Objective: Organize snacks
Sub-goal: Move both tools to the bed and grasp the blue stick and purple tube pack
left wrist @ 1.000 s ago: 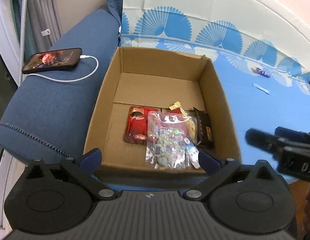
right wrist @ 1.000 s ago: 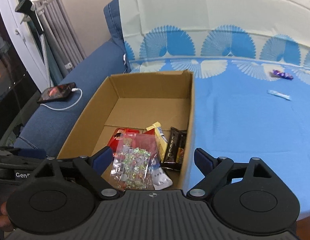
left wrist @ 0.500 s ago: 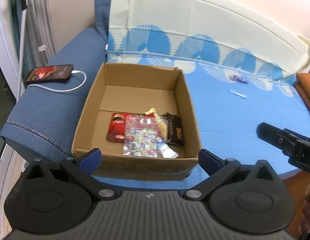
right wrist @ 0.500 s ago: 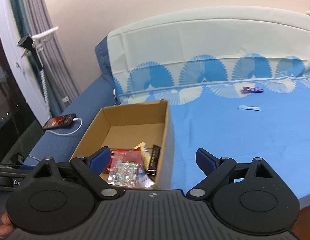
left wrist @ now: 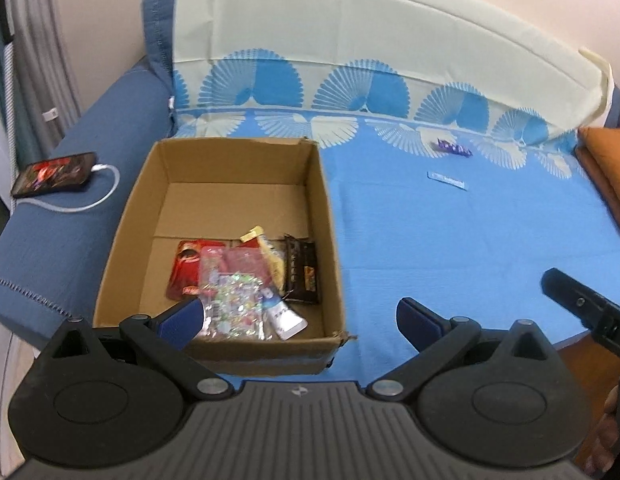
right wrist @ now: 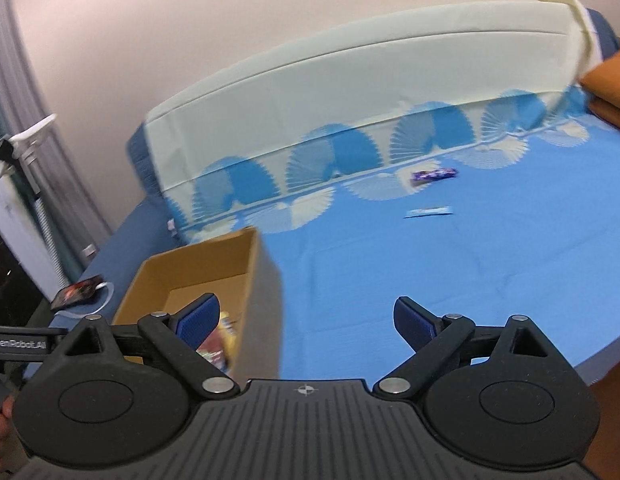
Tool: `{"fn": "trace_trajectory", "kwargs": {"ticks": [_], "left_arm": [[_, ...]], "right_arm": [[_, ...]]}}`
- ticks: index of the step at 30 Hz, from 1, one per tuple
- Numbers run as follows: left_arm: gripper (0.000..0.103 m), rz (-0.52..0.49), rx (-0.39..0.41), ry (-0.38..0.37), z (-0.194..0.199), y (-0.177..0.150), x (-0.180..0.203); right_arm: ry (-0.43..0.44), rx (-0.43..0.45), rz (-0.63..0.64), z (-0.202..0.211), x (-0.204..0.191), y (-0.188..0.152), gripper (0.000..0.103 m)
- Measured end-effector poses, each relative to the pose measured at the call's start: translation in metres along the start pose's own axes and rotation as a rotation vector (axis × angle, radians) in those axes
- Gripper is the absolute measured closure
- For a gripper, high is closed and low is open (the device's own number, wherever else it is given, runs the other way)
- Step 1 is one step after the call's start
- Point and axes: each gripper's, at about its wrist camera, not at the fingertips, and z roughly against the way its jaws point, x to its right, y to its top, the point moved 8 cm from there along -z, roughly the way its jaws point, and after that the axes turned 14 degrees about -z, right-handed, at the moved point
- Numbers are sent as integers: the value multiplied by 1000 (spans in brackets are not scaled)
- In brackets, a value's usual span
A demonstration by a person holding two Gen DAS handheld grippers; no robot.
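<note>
Two loose snacks on a blue sheet (right wrist: pixel 430 280), right of a box (left wrist: pixel 326 216) already holding snacks.

Purple wrapper (right wrist: pixel 434 175) upper centre-right in the right view, pale blue sachet (right wrist: pixel 428 211) just below it, well apart from the box at lower left. Both likely light, thin, crinkly and slippery; best pinched across the middle, flat against the soft sheet. Right gripper (right wrist: pixel 305 320) spread wide, empty; left gripper (left wrist: pixel 297 316) likewise spread, empty. Wrapper print too blurred to read; "GenRobot.AI" legible at the left edge.
</note>
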Motion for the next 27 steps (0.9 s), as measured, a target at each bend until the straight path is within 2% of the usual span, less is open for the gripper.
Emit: {"fn": "trace_trajectory", "kwargs": {"ticks": [3,7,9,12,15,17,23,27], "left_arm": [[0,-21,-18,-7,-15,16,15],[0,-79,-7,-7,-45,56,51],[0,-147,21,-9,-66,81,76],[0,-303,81,-33,-109,122,127],[0,-502,92,-66,-167,162,190],[0,-592,89,-100,-206,183,228],[0,-764,90,-177,-329,223,313],[0,-836,39,-219,-411,242,351]], "right_arm": [[-43,21,-31,-7,29,15,8],[-110,45,-62,-18,73,37,8],[-147,55,-75,-27,96,51,7],[-216,63,-89,-47,134,70,6],[-284,55,-108,-75,172,88,6],[-315,47,-108,-99,196,101,6],[-380,31,-142,-193,264,144,6],[-382,15,-149,-254,293,163,6]]}}
